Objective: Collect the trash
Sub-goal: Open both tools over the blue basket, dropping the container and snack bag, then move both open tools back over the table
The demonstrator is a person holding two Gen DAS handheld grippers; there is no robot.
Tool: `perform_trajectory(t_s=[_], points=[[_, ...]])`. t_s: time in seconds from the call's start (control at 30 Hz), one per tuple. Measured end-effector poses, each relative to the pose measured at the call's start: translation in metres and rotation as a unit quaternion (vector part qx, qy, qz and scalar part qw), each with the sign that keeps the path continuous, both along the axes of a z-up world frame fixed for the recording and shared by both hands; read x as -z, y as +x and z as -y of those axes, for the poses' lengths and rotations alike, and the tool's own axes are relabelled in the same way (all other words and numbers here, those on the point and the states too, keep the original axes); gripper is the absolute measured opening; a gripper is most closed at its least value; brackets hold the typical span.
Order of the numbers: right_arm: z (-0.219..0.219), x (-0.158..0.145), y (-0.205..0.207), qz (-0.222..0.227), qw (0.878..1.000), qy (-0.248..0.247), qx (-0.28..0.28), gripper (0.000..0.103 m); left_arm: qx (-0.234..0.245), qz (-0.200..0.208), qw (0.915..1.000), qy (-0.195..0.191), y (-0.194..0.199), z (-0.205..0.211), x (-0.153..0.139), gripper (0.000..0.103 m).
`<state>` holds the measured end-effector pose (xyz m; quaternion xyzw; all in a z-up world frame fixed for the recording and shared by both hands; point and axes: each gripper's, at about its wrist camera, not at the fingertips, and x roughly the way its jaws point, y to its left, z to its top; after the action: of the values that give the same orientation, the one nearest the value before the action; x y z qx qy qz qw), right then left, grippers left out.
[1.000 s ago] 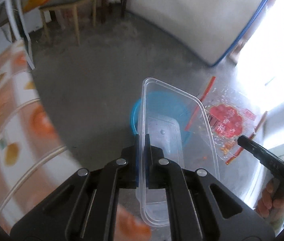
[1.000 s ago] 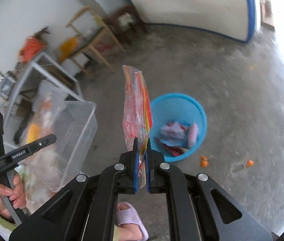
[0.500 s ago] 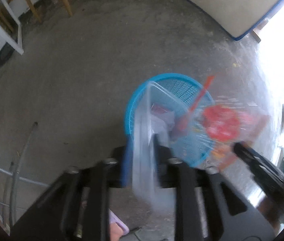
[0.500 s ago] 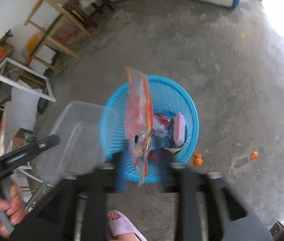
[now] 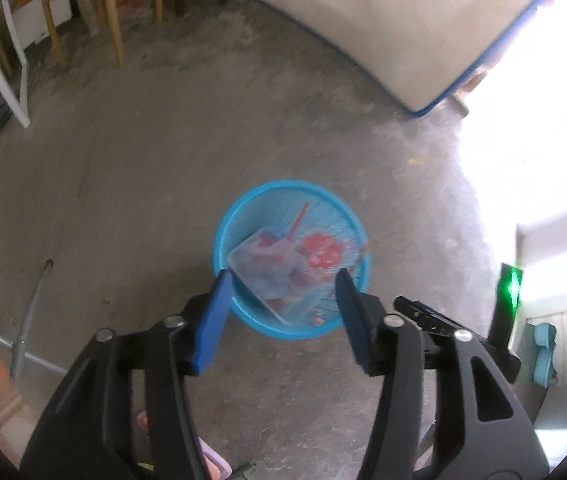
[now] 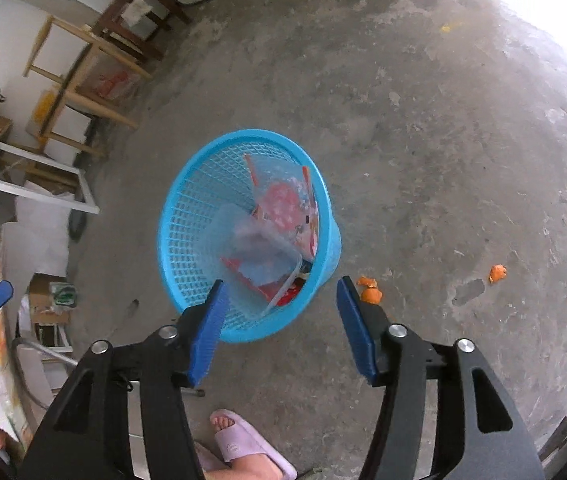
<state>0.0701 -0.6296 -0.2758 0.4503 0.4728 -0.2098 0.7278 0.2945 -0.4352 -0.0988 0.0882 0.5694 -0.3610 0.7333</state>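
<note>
Left wrist view, L to R: my left hand-held gripper (image 5: 281, 312) has its jaws opening w/ nothing between them, above the blue basket (image 5: 243, 208) on the concrete floor (image 5: 123, 184), where the clear plastic container (image 5: 261, 264) and red-printed wrapper (image 5: 321, 250) lie inside. Right wrist view: wooden stools (image 6: 83, 80) far left, then my right hand-held gripper (image 6: 279, 316), jaws also opening and empty, over the same basket; orange peel bits (image 6: 369, 290) sit on the floor just right of it.
</note>
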Motion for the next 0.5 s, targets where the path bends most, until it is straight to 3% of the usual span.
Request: perform_trajectory(t_s=[0.27, 0.5], points=[[-0.033, -0.062, -0.046, 0.068, 0.997, -0.009, -0.045, 0.073, -0.004, 0.068, 0.9951, -0.072, -0.054, -0.082, -0.073, 0.075], [-0.07, -0.122, -0.033, 0.101, 0.987, -0.028, -0.124, 0.073, -0.078, 0.154, 0.9777, -0.12, -0.098, -0.201, -0.114, 0.083]])
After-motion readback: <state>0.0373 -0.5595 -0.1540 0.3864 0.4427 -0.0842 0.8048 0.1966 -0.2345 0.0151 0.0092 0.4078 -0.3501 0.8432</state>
